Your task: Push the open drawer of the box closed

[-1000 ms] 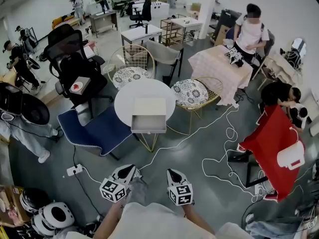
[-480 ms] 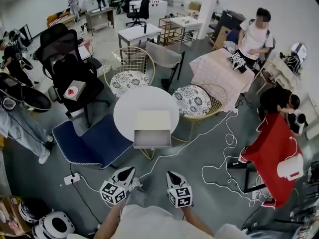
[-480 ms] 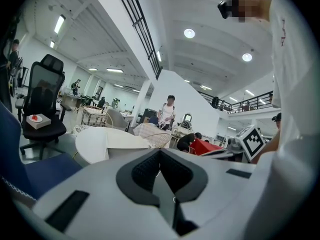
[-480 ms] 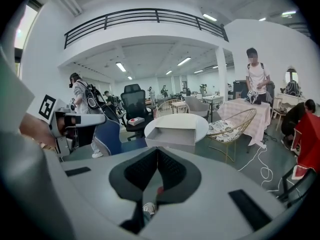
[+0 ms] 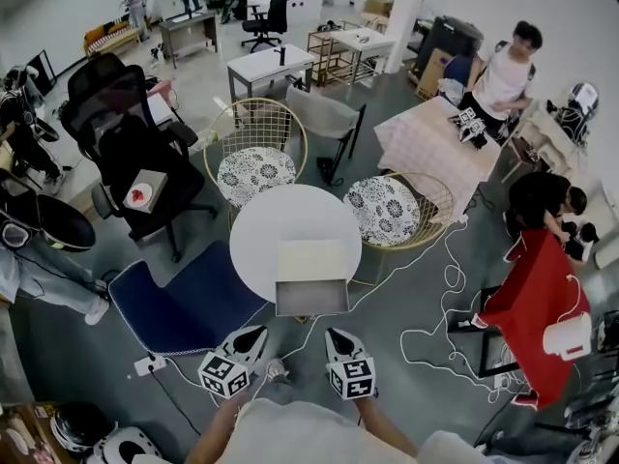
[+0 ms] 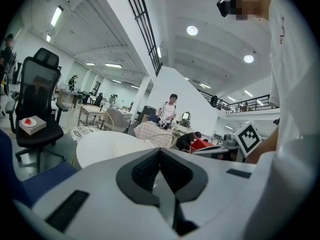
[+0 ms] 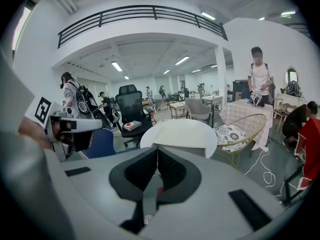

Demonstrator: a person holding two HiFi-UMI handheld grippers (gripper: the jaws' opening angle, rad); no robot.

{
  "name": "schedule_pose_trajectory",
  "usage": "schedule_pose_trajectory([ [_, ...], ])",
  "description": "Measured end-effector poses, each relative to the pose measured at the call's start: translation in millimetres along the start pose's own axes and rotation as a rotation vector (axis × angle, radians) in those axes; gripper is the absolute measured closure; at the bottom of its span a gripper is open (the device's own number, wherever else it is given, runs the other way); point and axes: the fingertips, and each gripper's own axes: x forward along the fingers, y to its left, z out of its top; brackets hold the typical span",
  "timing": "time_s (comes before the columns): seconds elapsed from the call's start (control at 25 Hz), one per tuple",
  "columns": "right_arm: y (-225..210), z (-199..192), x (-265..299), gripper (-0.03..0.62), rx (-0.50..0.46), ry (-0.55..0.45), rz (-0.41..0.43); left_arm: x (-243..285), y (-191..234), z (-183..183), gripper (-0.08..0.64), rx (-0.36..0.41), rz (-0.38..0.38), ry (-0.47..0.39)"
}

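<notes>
The cream box sits on the near edge of a round white table, and its drawer is pulled out toward me. Both grippers hang low in front of me, short of the table and touching nothing. My left gripper is shut and empty; its pads meet in the left gripper view. The right gripper is shut and empty too, with its tips together and pointing at the box beyond them.
Two gold wire chairs stand behind the table. A blue seat lies at its left and a black office chair farther left. White cable and a power strip lie on the floor. A red-covered table is at right.
The table and box have come nearer to me and lower in the head view. Both grippers stay shut, side by side.
</notes>
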Motion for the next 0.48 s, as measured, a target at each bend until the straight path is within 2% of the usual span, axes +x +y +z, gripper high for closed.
schedule_pose_trajectory([
  [0.24,0.7,34.3,34.8,0.575,0.009,-0.028,-0.029,13.4,34.7,27.1,0.548,0.018,-0.03,0.004],
  [0.48,-5.4,43.8,46.4,0.575,0.021,-0.046,-0.07,23.3,47.8,36.2,0.548,0.04,-0.071,0.009],
])
